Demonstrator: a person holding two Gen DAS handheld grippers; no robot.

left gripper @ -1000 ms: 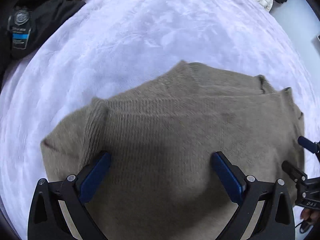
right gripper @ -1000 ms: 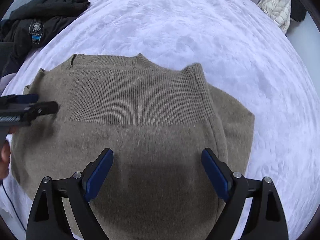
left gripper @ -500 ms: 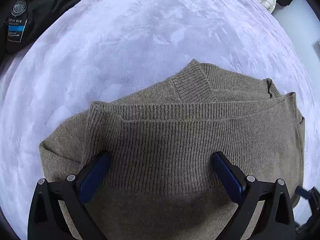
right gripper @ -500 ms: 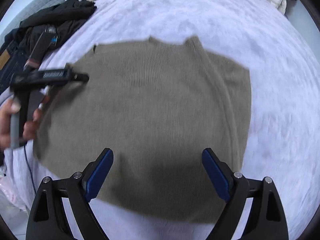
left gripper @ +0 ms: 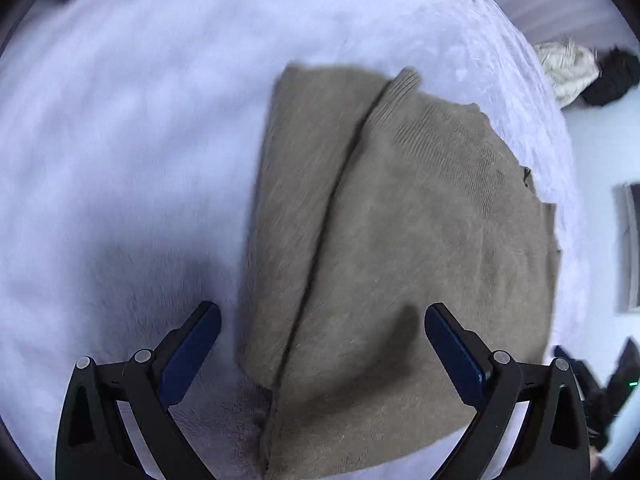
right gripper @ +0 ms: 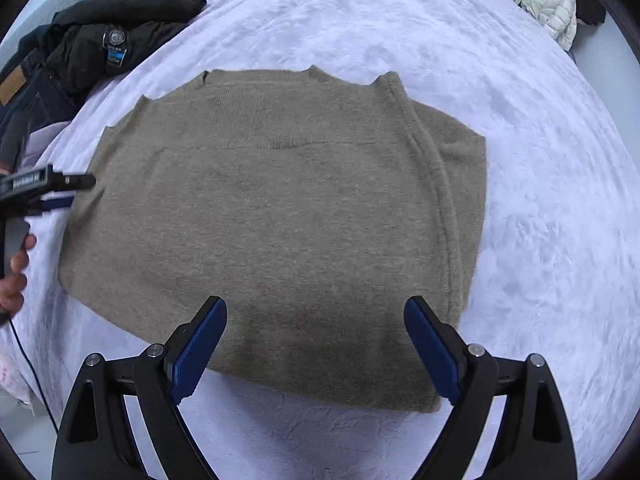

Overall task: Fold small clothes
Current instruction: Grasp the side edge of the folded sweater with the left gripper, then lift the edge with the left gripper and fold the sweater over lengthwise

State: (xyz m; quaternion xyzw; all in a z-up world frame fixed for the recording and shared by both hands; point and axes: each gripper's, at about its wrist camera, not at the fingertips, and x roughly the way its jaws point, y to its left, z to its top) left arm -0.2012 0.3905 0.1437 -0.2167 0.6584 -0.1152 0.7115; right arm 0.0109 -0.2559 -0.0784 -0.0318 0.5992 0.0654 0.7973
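Hovering over the bed, right tool [right gripper: 316, 344]: fingers spread wide, holding nothing, poised above the near edge of the sweater [right gripper: 280, 216]. Left tool [left gripper: 322, 350]: likewise wide apart and empty, at the sweater's left edge; seen from the right view it points in from the bed's left side [right gripper: 48, 188]. Sweater: tan knit, lying flat mid-bed on the white blanket [right gripper: 540, 160], sleeve folded in along the right side, ribbed hem laid over the body. Progress, judged: folded to a compact rectangle; perhaps one more halving or smoothing left. Dark jackets [right gripper: 116, 28] heaped at far left corner, apart.
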